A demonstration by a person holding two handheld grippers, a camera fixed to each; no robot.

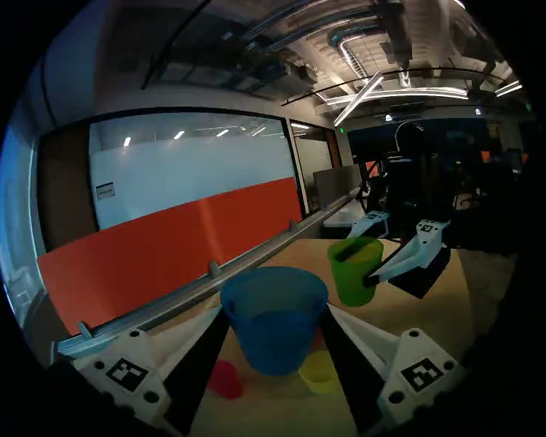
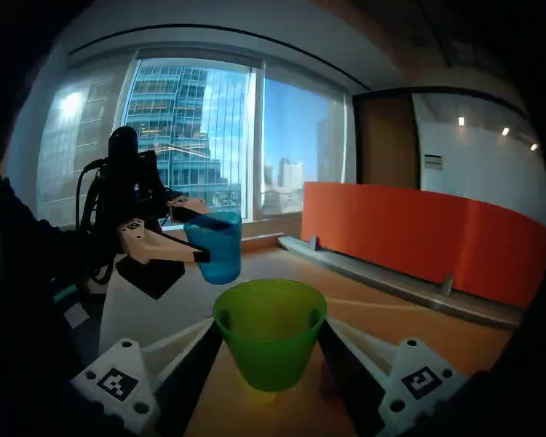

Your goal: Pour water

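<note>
Level, left tongs (image 1: 277,315) clasp blue cup (image 1: 274,331) upright; right tongs (image 2: 269,336) clasp green cup (image 2: 270,320).

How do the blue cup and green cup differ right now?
The blue cup sits in the left gripper; the green cup sits in the right gripper. The blue cup shows a darker band low down, likely water; the green cup looks empty. Colour: blue versus green. Shared: both are translucent tapered tumblers, upright, each clamped between two fingers.
</note>
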